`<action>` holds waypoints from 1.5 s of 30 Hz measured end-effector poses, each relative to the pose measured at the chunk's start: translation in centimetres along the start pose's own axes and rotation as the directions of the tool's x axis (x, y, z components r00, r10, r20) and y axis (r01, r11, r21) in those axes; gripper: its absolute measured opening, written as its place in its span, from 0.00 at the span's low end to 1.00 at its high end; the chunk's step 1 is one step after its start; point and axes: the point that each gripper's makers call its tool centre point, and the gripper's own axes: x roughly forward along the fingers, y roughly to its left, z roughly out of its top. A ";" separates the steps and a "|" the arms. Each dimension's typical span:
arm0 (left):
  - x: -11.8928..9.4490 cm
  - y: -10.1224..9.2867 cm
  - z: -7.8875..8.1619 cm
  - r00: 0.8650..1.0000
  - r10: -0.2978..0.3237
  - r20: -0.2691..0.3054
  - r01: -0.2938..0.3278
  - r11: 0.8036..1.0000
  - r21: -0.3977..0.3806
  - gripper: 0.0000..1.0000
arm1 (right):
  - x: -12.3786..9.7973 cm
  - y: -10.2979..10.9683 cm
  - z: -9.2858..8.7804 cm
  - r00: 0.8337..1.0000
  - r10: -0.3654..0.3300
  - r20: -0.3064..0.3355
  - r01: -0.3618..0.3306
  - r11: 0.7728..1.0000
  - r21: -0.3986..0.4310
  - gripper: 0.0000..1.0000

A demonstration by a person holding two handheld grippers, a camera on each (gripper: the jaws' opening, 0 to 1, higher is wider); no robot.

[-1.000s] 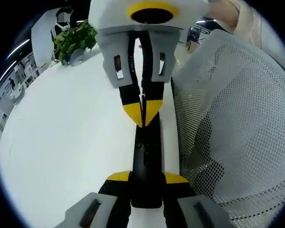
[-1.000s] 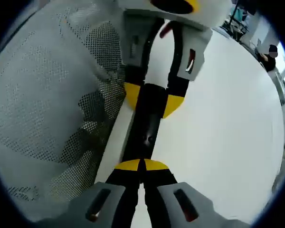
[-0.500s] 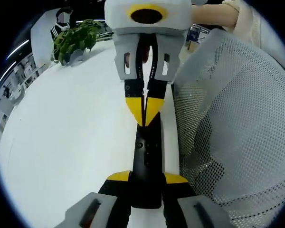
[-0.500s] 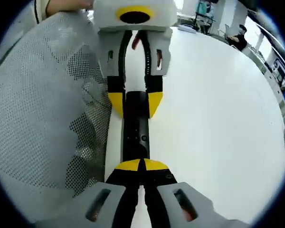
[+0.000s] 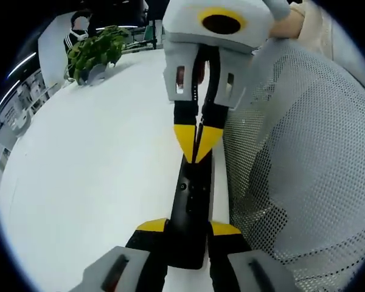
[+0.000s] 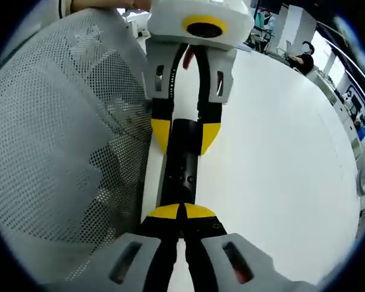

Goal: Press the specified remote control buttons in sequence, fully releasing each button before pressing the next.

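Remote: a slim black remote control (image 5: 191, 210) lies along the white table (image 5: 91, 176) edge, running from lower centre up the middle of the left gripper view; in the right gripper view it (image 6: 181, 170) likewise runs up the centre.
Long axis: it lines up with both grippers, which face each other from its two ends.
Left gripper (image 5: 188, 228): jaws partly open, straddling the near end of the remote and seeming to clamp its sides; in the right gripper view it (image 6: 185, 131) sits at upper centre, its yellow tips on either side of the far end.
Right gripper (image 6: 181, 212): jaws closed tip to tip, holding nothing, the joined tips just over the remote's near part; in the left gripper view it (image 5: 196, 141) points down at the remote's upper face.
Key relation: the right gripper's point sits directly above the button face, so it is the nearer presser, probably needing only a short push down. Contact cannot be told.
Surroundings: a white mesh chair back (image 5: 298, 158) fills the right of the left gripper view; a green plant (image 5: 94, 52) stands at upper left.
Writing: none readable on the remote.
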 end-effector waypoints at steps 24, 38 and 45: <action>0.0 -0.1 0.0 1.000 -0.004 0.009 0.004 1.000 -0.004 0.24 | 0.5 0.3 0.8 0.984 -0.025 -0.179 -0.005 0.986 -0.165 0.00; 0.0 -0.1 0.1 1.000 -0.002 0.006 0.002 1.000 0.004 0.24 | 0.5 0.0 0.6 0.992 -0.070 -0.109 0.079 0.994 0.079 0.00; -0.1 -0.1 0.1 1.000 -0.002 0.005 0.002 1.000 0.005 0.24 | 0.5 0.0 0.5 0.987 -0.051 -0.155 0.061 0.996 0.064 0.00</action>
